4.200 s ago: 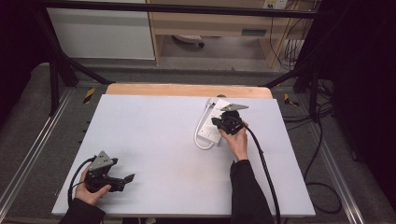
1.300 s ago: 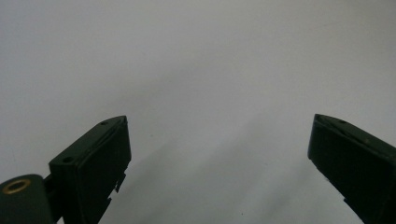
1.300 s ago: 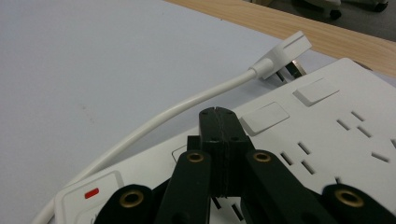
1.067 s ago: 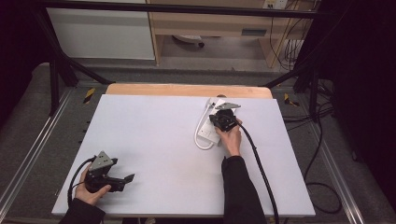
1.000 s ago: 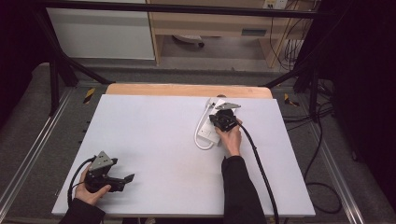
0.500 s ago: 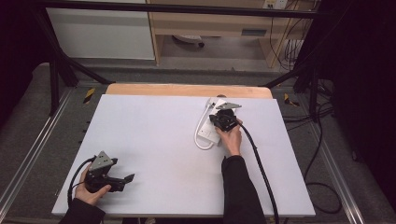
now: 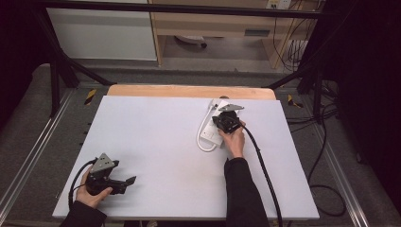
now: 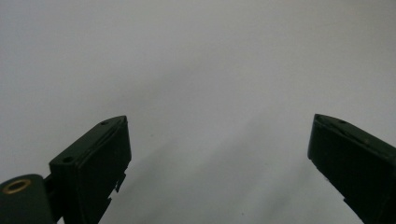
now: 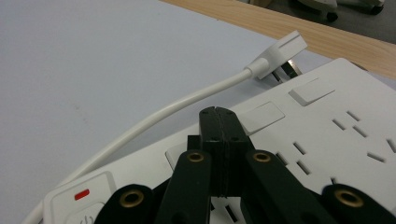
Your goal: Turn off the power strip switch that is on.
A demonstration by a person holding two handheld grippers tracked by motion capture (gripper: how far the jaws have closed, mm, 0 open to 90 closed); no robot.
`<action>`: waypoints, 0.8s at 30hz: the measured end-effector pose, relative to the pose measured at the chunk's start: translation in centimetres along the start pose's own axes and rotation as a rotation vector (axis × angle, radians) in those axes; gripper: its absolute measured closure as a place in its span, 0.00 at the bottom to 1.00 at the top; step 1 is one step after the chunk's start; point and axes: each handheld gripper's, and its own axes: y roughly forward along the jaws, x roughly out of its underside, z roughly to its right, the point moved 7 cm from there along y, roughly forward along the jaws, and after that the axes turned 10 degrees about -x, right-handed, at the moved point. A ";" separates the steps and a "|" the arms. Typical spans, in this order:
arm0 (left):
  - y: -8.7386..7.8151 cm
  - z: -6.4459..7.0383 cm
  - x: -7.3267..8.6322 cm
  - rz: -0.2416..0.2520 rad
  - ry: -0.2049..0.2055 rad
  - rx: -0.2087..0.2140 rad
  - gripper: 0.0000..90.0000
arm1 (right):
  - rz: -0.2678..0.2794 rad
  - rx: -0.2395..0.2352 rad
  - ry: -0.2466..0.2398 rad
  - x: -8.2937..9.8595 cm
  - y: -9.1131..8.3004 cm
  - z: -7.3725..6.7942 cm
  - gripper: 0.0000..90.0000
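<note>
At two o'clock on the desk [image 7: 156, 142], the right gripper [image 9: 218, 116], jaws pressed together, is nosing a power strip's [image 9: 327, 135] switch; the left gripper [image 8: 219, 154] is idling, jaws wide. Progress is unclear.

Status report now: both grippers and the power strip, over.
Left gripper open, on bare table. Right gripper shut, empty, tips over power strip switches. Cord and plug alongside, nothing blocking.

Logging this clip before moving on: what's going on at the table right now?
A person holds a gripper in each hand. The right gripper, jaws shut, is down over a white power strip, its tips by the rocker switches; whether it presses one is unclear. The strip's cable loops to its plug. The left gripper rests open over bare table.
</note>
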 end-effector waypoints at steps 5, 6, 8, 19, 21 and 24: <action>0.0 -0.1 0.0 0.001 0.000 -0.001 0.06 | -0.007 0.008 0.000 0.0 0.0 -0.1 1.00; 0.0 0.0 0.0 0.002 0.001 0.000 0.06 | -0.010 0.005 0.003 0.0 -0.1 -0.1 1.00; 0.0 -0.1 0.0 0.001 0.000 0.000 0.06 | -0.016 0.010 0.004 0.0 -0.2 -0.1 1.00; 0.0 0.0 0.0 -0.001 0.000 -0.001 0.06 | -0.013 -0.015 -0.001 -1.2 -2.8 -1.2 1.00; 0.0 0.0 0.0 -0.001 -0.003 -0.002 0.06 | -0.012 -0.016 0.015 -1.3 -3.4 -1.3 0.93; -0.1 -0.1 0.0 0.000 -0.006 -0.006 0.06 | -0.028 -0.035 0.027 -1.4 -4.5 -1.8 0.86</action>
